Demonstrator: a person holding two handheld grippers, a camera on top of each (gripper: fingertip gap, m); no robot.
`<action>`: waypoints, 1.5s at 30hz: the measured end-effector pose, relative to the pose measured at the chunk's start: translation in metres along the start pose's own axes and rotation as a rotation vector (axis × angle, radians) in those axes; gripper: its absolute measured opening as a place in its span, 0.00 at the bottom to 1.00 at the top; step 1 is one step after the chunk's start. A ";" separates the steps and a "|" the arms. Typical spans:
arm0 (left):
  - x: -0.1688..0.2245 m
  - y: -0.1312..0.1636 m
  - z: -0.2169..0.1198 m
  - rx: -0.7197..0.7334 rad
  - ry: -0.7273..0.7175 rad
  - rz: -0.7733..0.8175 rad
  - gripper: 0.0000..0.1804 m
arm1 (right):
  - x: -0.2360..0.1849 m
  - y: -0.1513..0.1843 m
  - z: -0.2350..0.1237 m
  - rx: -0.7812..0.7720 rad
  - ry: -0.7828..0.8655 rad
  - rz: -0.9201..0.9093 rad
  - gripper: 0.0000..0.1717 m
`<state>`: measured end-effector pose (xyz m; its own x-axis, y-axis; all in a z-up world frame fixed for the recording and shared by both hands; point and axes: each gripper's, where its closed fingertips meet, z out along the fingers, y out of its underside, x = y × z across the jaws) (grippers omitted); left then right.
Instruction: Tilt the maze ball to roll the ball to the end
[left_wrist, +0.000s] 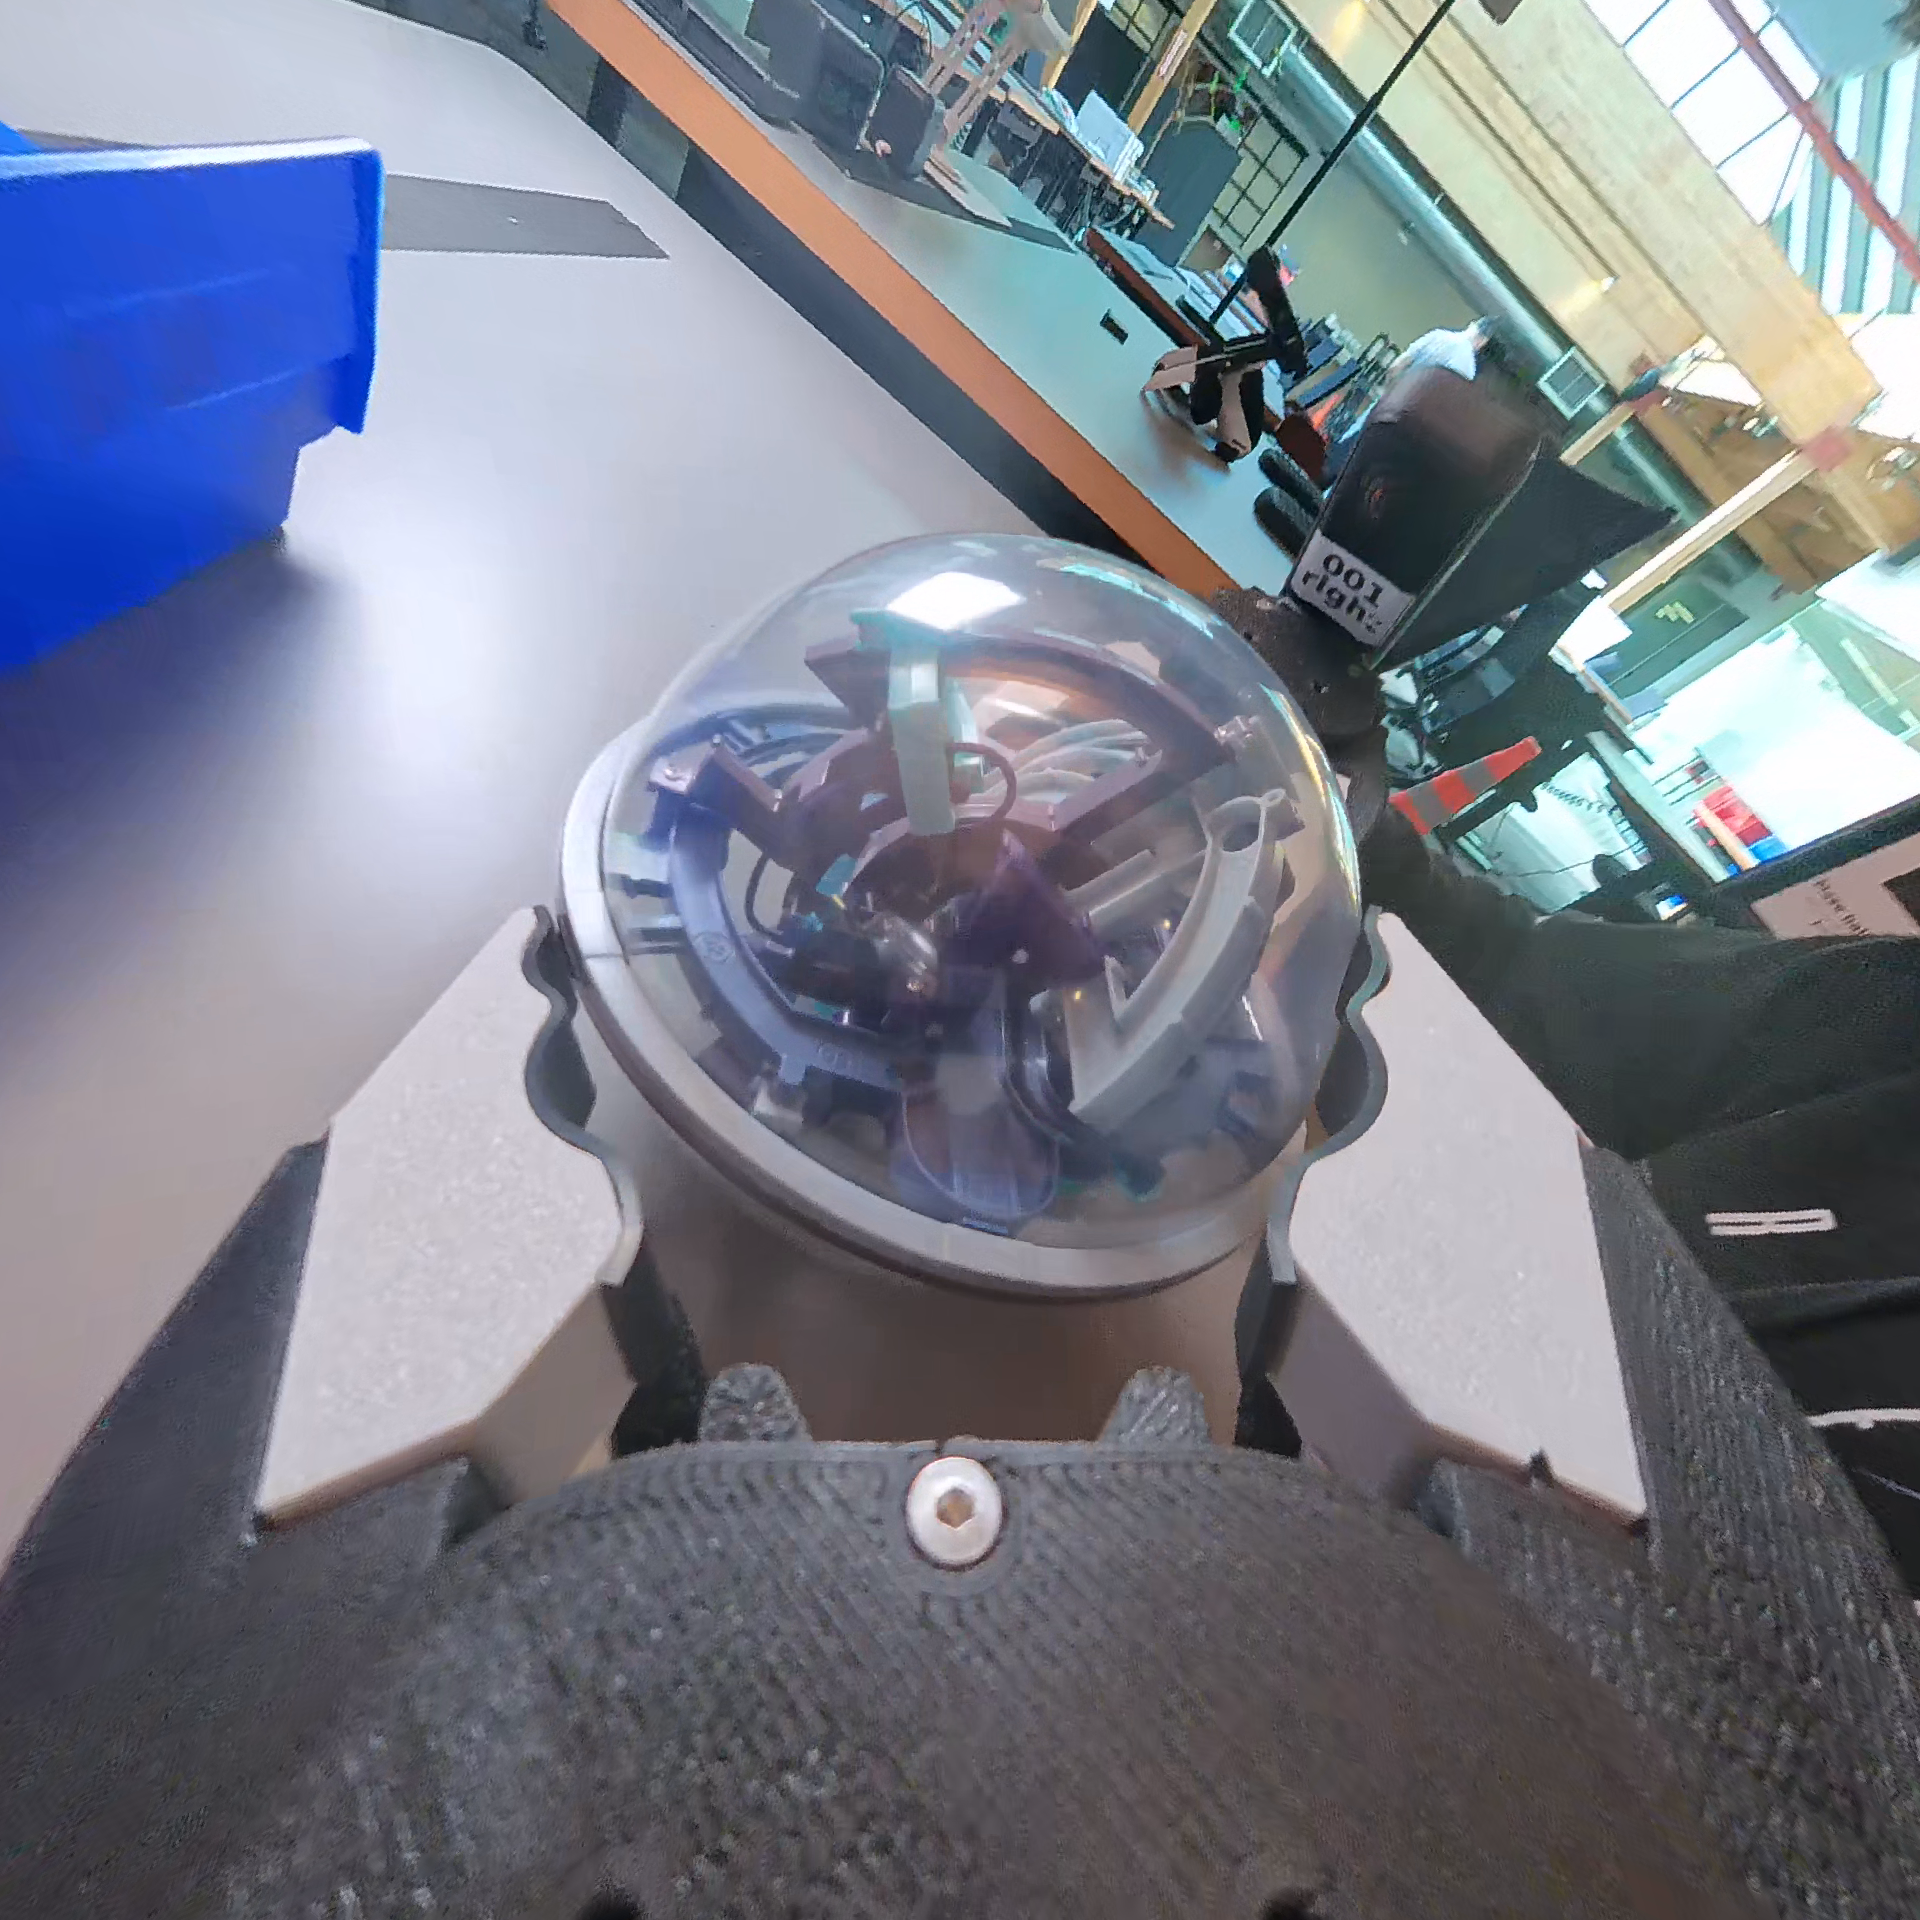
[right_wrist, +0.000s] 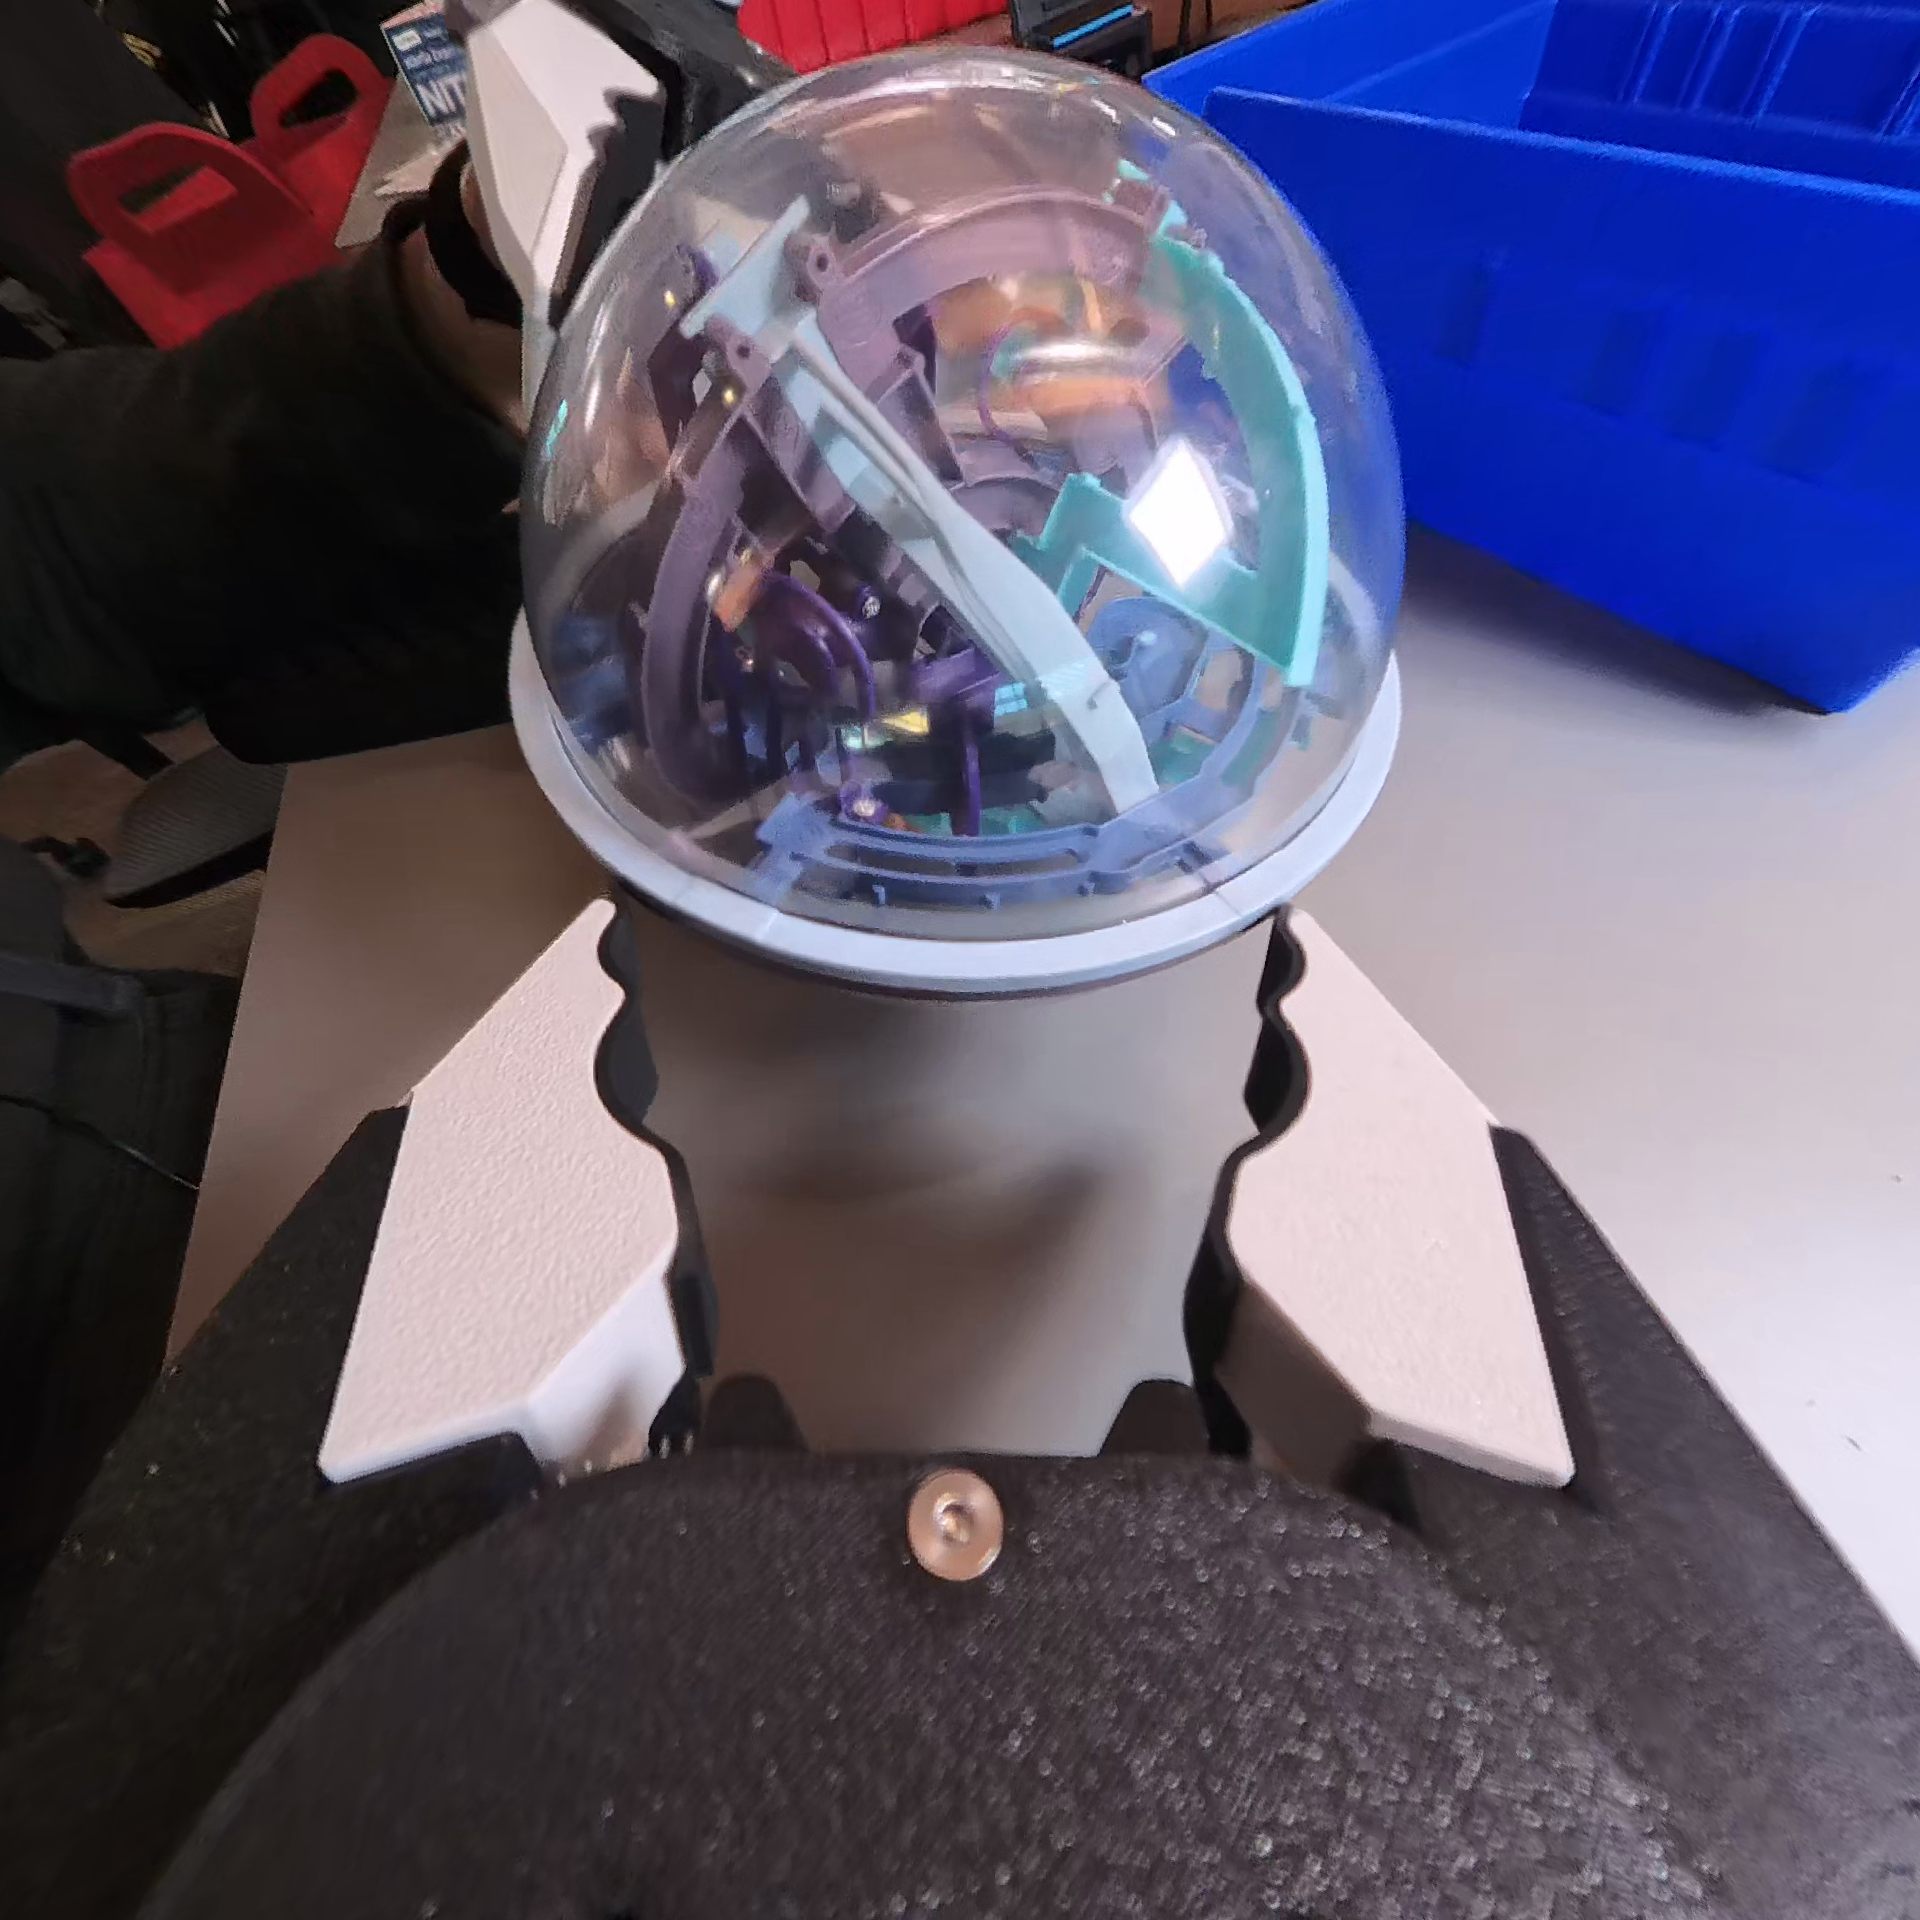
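Observation:
The maze ball (left_wrist: 956, 883) is a clear sphere with a grey ring around its middle and purple, grey and teal tracks inside. My left gripper (left_wrist: 956, 966) is shut on it, with both dark pads against the ring. In the right wrist view the maze ball (right_wrist: 956, 499) stands just past my right gripper (right_wrist: 945, 945). That gripper's fingertips (right_wrist: 623, 966) sit under the ring on either side and I see no plain press, so it counts as open. One white finger of the left gripper (right_wrist: 540, 145) shows behind the ball. The right gripper's body (left_wrist: 1434, 499) shows behind the ball in the left wrist view.
A blue bin (left_wrist: 177, 343) stands on the grey table (left_wrist: 623, 436) close to the ball; it also shows in the right wrist view (right_wrist: 1662, 364). A person's dark sleeve (right_wrist: 260, 520) lies left of the ball. Red plastic objects (right_wrist: 208, 229) sit beyond the table's edge.

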<state>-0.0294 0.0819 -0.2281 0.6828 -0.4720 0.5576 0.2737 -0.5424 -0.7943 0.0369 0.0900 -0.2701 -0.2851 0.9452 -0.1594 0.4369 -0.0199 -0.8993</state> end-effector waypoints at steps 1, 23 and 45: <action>-0.001 -0.001 -0.001 0.006 0.005 -0.020 0.79 | 0.000 0.002 0.001 -0.012 0.004 -0.005 0.66; 0.043 0.011 -0.001 -0.017 0.112 0.671 0.77 | -0.013 -0.015 -0.004 -0.006 -0.456 0.206 0.73; 0.011 0.034 -0.013 -0.128 -0.014 0.336 0.80 | -0.005 -0.016 0.017 0.095 -0.011 -0.371 0.70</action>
<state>-0.0216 0.0488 -0.2456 0.7298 -0.6295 0.2666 -0.0537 -0.4415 -0.8957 0.0168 0.0797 -0.2620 -0.4181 0.8904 0.1801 0.2213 0.2921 -0.9304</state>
